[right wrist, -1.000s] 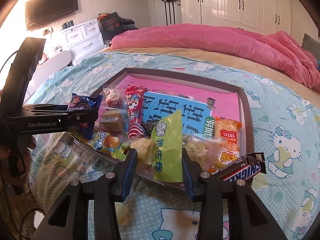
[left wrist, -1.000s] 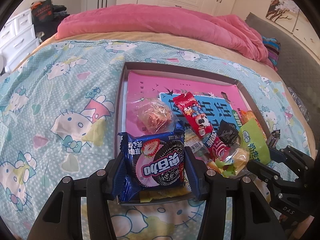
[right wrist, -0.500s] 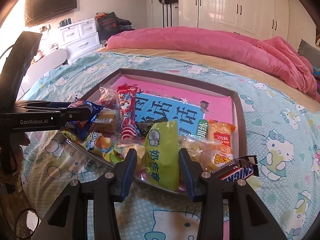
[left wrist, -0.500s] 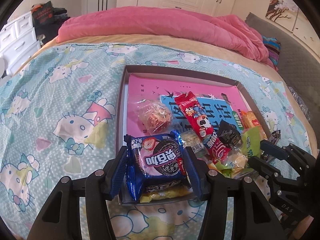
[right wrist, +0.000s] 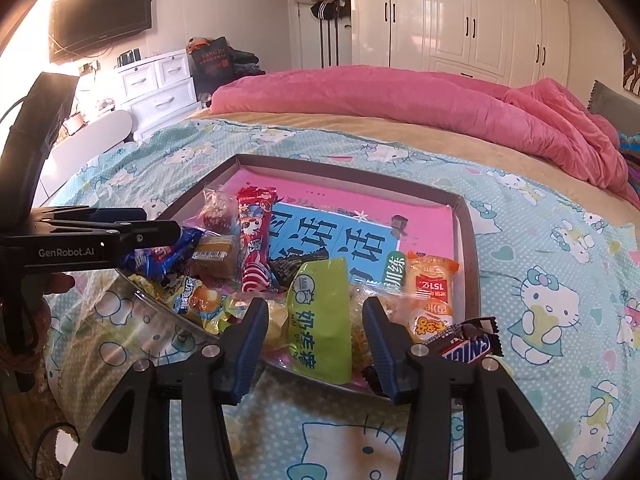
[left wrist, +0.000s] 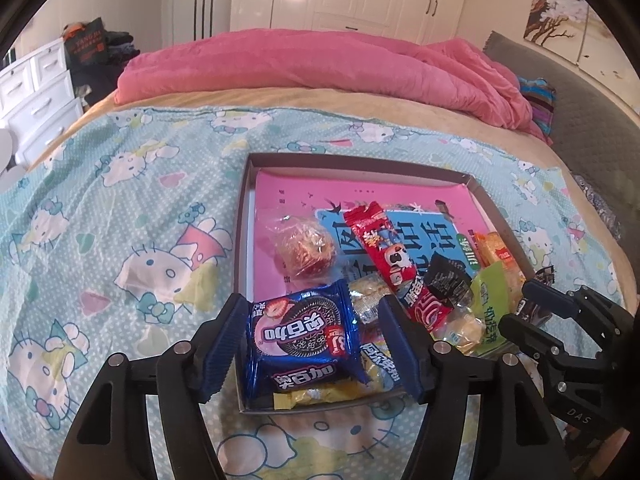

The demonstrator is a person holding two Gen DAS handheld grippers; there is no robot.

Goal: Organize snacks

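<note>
Nearest the left wrist camera, the left gripper (left wrist: 312, 336) straddled the blue Oreo packet (left wrist: 302, 336) at the near left corner of the tray (left wrist: 242, 248); its jaws were opening, a gap showed on the right side of the packet, and the packet lay on the yellow wrappers beneath it, so it looked released rather than held. At the tray's near edge toward the right corner, the right gripper (right wrist: 316, 336) had the green milk-candy pouch (right wrist: 322, 312) between its fingers; those jaws were opening too, with daylight on both sides, and the pouch overhung the rim. A clean release probably meant letting both pairs spread fully and drawing each gripper straight back along its own line, so that no pad dragged a crinkly wrapper off the edge. The Snickers bar (right wrist: 470, 346) at the near right corner perched on the rim and might slip. Further in, the red packet (left wrist: 390, 260) lay on the pink book (left wrist: 360, 196)
</note>
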